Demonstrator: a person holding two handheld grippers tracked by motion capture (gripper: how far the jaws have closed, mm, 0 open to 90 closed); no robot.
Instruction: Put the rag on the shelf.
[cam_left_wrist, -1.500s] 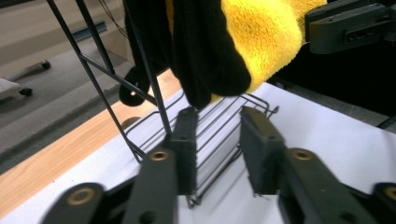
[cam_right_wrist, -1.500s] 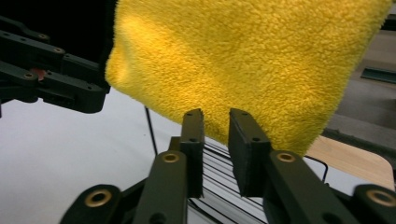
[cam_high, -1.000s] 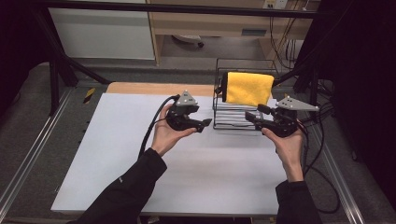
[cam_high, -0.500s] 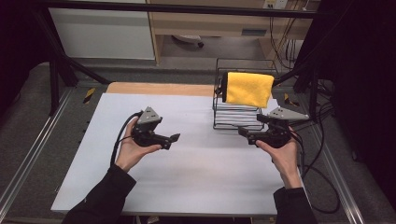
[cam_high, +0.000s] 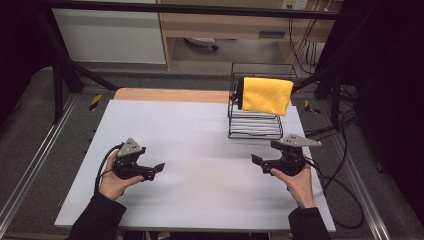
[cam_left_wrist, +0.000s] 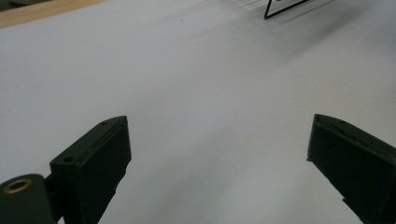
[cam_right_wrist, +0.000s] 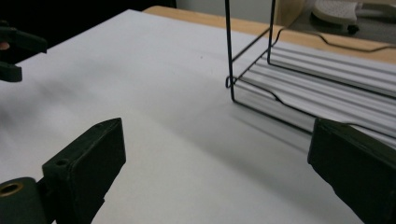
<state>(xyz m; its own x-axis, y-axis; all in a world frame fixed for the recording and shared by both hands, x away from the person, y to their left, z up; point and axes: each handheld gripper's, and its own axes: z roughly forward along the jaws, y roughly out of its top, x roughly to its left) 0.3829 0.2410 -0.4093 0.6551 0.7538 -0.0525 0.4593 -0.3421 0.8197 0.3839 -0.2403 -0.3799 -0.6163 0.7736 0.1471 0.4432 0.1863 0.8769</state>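
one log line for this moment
left gripper: open, empty | right gripper: open, empty | cloth: draped on rack | both jaws just opened

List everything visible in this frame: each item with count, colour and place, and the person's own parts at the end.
Cloth: one, yellow, draped over the rack's top rail.
Wire rack: one, black, far right part of the table.
Table: one, white top, wooden strip along the far edge.
Left gripper: one, black, near left, jaws open with nothing between them.
Right gripper: one, black, near right in front of the rack, jaws open with nothing between them.
Sleeves: two, black, at the bottom edge.
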